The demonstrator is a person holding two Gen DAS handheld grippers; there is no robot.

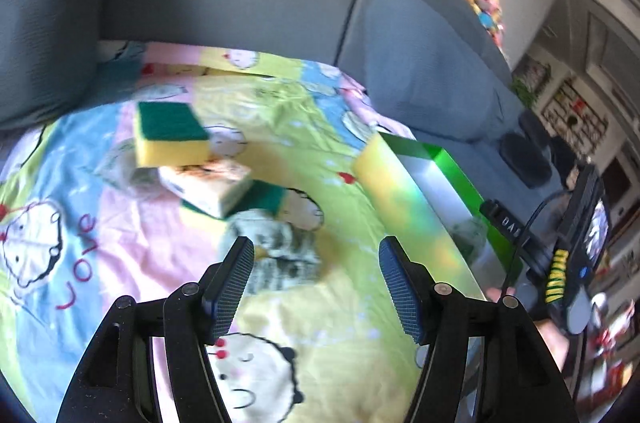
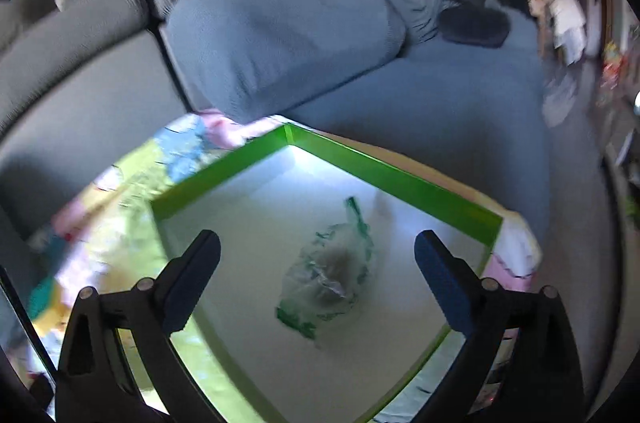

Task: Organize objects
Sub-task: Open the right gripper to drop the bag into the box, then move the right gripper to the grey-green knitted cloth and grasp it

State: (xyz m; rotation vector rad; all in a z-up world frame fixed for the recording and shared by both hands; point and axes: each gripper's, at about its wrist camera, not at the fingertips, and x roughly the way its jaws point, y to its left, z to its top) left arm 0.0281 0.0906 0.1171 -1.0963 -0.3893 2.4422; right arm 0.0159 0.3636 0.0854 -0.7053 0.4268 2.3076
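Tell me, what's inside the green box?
Inside the green box lies one clear plastic bag with green print, something dark wrapped in it. What that is stays hidden. The white floor around it looks bare.

Left gripper (image 1: 316, 275) and right gripper (image 2: 318, 263): fingers apart, empty
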